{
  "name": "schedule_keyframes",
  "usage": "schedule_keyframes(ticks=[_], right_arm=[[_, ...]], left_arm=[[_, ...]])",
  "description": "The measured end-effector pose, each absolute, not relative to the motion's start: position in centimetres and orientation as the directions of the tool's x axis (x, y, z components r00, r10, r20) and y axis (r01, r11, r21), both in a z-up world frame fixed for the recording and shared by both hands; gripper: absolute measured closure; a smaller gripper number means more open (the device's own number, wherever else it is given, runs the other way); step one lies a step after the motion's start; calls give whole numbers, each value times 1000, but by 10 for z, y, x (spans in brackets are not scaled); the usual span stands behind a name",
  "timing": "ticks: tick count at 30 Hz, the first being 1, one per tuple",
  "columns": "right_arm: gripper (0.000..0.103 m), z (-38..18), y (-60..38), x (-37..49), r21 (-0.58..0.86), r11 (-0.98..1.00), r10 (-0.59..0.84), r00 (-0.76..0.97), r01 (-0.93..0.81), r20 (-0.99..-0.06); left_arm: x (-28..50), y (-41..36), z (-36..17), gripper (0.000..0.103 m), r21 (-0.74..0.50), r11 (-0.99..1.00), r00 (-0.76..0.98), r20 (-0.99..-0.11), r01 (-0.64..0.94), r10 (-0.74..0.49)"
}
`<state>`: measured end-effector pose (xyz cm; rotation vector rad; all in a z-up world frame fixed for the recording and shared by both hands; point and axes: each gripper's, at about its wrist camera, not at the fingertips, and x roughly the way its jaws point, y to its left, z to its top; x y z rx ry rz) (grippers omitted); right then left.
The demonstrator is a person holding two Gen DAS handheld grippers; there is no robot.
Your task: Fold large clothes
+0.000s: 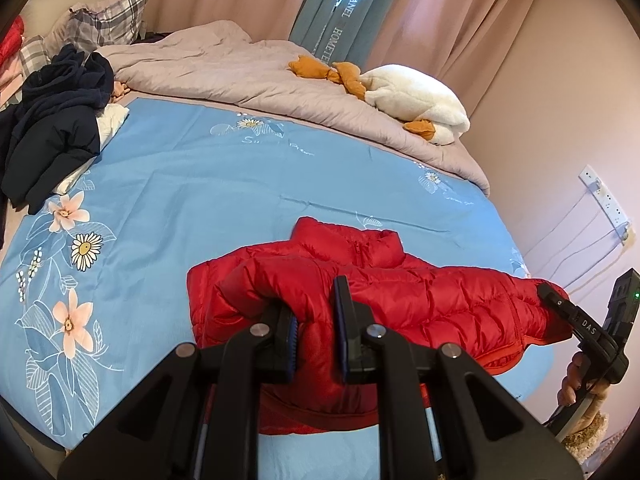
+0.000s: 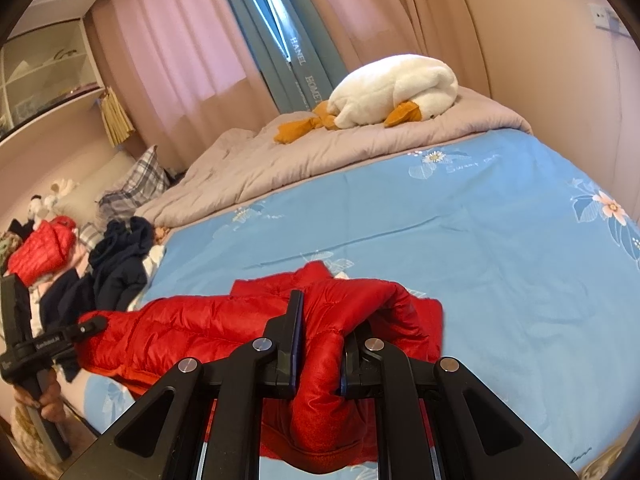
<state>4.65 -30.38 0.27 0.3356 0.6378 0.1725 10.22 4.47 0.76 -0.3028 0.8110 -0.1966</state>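
A bed fills the room, covered by a blue sheet (image 1: 192, 184) printed with daisies and pink flowers. At its far side a grey quilt (image 1: 248, 76) lies pushed back in a rumpled heap, and a white plush goose (image 1: 416, 100) with orange feet rests on it. Pink curtains (image 1: 420, 12) hang behind, parted around a blue-green strip. At the far left sit a plaid pillow (image 1: 108, 20) and a pile of dark navy clothes (image 1: 52, 120); in the right wrist view another red garment (image 2: 44, 252) lies beyond that pile. A white power strip (image 1: 604, 200) is fixed to the right wall.

The red puffer jacket (image 1: 400, 292) lies across the near edge of the bed, its long axis running left to right. Its collar and zip point toward the far side; its hem hangs over the near edge.

The left gripper (image 1: 316, 320) is closed narrowly on a bunched fold at the jacket's left end. The right gripper (image 2: 324, 340) is likewise clamped on a fold at the right end. The jacket spans between the two tongs, held at both ends, its middle resting on the sheet.
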Motion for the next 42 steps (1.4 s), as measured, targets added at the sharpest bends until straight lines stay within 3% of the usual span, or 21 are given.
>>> schedule_keyframes(ticks=[28, 34, 38, 40, 42], right_arm=[[90, -36, -303, 124, 317, 947, 202, 675, 50, -710], [82, -30, -308, 121, 326, 944, 204, 684, 53, -701], [78, -24, -311, 116, 334, 941, 210, 696, 46, -687], [65, -22, -312, 114, 329, 943, 199, 701, 53, -684], [61, -17, -313, 111, 322, 945, 192, 714, 49, -673]], left_arm=[[186, 46, -51, 81, -297, 955, 566, -789, -15, -237], [184, 55, -45, 66, -348, 937, 572, -770, -5, -283], [174, 59, -31, 41, -379, 925, 610, -731, 11, -307], [169, 62, -22, 34, -359, 933, 645, -713, 0, -275], [165, 65, -14, 30, -332, 943, 680, -693, -3, -241]])
